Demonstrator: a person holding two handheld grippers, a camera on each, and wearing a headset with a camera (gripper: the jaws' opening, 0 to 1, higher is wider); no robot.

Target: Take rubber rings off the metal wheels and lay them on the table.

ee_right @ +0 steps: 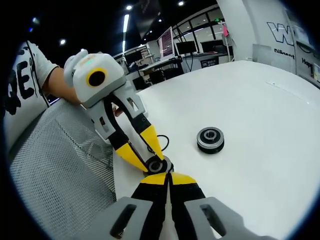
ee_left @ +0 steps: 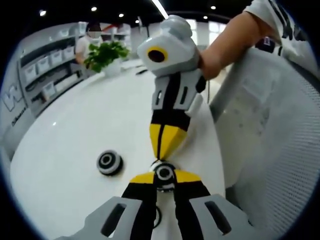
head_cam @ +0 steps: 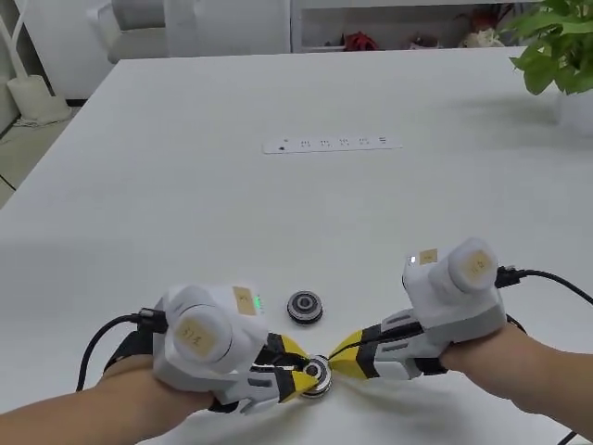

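A small metal wheel (head_cam: 316,373) with a black rubber ring is held just above the white table (head_cam: 306,213) near its front edge. My left gripper (head_cam: 298,373) is shut on the wheel (ee_left: 164,172) across its sides. My right gripper (head_cam: 335,357) comes in from the opposite side, jaws shut, its tips pinching the ring at the rim of the wheel (ee_right: 157,164). A second wheel (head_cam: 305,307) with its ring on lies flat on the table just beyond; it is also seen as the second wheel (ee_left: 109,162) and the second wheel (ee_right: 210,139). A thin black loop (ee_right: 162,142) lies under the left gripper.
A white power strip (head_cam: 332,144) lies mid-table. A potted plant (head_cam: 556,46) stands at the far right corner. A mesh chair back (ee_left: 270,125) is close behind the table's front edge. Cables trail from both grippers.
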